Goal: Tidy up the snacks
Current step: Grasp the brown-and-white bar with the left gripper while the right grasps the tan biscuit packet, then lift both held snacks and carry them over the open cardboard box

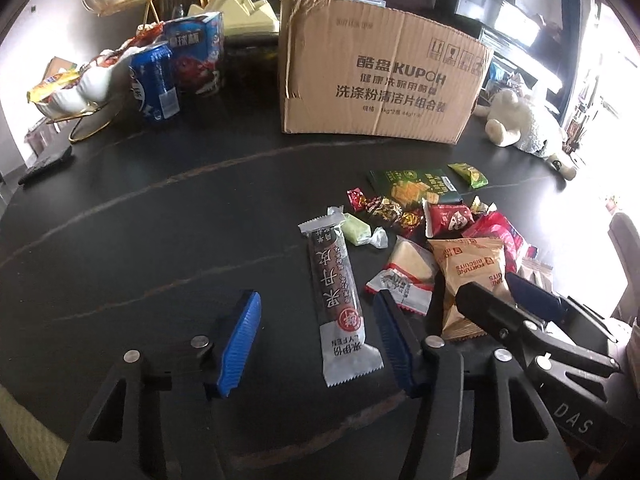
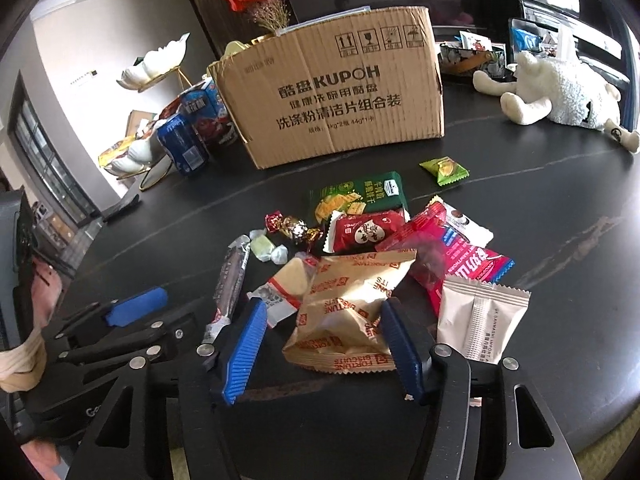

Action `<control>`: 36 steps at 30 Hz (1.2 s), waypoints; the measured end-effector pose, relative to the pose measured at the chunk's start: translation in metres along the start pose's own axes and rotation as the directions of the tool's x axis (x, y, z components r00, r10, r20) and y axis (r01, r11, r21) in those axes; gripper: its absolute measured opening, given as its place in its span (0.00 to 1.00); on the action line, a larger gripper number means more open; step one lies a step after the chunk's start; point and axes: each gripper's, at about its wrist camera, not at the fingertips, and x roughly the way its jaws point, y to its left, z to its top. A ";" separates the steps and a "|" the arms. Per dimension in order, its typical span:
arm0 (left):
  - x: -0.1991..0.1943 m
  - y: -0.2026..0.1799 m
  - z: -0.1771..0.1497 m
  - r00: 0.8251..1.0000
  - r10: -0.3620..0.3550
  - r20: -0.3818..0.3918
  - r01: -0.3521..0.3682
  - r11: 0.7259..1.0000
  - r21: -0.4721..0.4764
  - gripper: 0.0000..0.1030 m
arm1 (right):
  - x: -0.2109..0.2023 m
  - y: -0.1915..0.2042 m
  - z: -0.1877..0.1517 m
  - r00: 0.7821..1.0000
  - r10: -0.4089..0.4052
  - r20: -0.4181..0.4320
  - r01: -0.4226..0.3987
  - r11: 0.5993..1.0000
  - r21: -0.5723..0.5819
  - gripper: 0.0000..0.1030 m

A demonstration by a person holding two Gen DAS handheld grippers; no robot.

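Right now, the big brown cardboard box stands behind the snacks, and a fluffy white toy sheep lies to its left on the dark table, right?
Not quite. The fluffy white toy sheep lies to the right of the big brown cardboard box, as the right wrist view shows. The box does stand behind the snacks on the dark table.

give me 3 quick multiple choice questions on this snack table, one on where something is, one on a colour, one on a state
1. Where does the plush sheep lie?
A. right of the cardboard box
B. inside it
C. on the snack pile

2. What colour is the can by the white dish?
A. green
B. blue
C. silver

3. The left gripper jaws around the long brown bar are
A. clamped on it
B. apart, clear of it
C. out of view

Answers: 1 A, it lies beside the box's right end; 2 B, blue body; 3 B, gaps show on both sides.
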 end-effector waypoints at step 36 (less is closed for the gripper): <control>-0.020 -0.001 0.003 0.997 -0.071 0.035 0.071 0.997 -0.016 0.18 | -0.017 0.013 0.002 0.999 -0.007 0.043 0.010 0.997 -0.071 0.44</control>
